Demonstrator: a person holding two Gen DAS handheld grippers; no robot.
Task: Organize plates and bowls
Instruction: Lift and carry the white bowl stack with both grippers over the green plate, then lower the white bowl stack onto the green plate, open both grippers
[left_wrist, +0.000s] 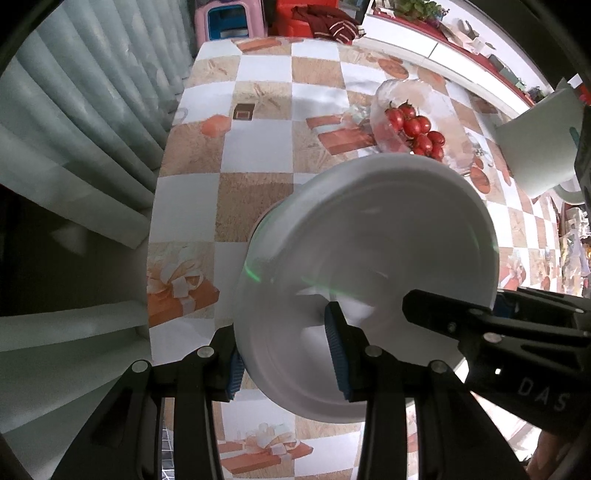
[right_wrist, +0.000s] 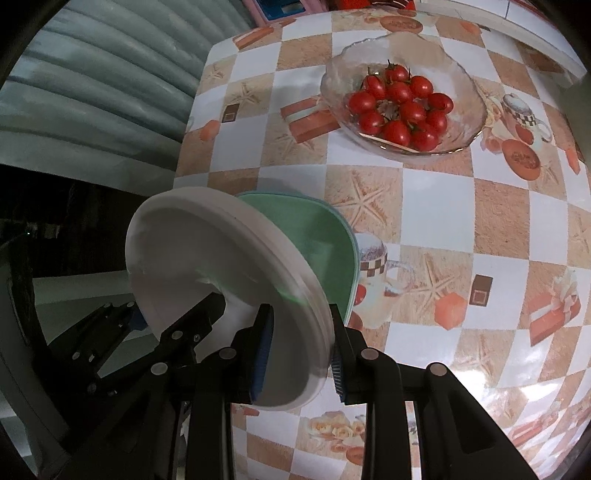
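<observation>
A stack of white plates (left_wrist: 369, 240) (right_wrist: 207, 266) hangs tilted over the checked table's left part. My left gripper (left_wrist: 284, 362) is shut on its rim, one blue pad inside and one outside. My right gripper (right_wrist: 299, 354) is shut on the rim at another spot. Each gripper shows in the other's view: the right gripper (left_wrist: 443, 321) reaches in from the right, the left gripper (right_wrist: 177, 332) from the lower left. A green plate (right_wrist: 321, 251) sits right behind the white stack. I cannot tell whether it is part of the stack or lies on the table.
A glass bowl (left_wrist: 384, 96) (right_wrist: 340, 74) of cherry tomatoes (left_wrist: 413, 127) (right_wrist: 400, 107) stands further back on the table (left_wrist: 258, 103) (right_wrist: 480, 221). A curtain (left_wrist: 92, 110) hangs past the table's left edge. A white object (left_wrist: 539, 147) is at the right.
</observation>
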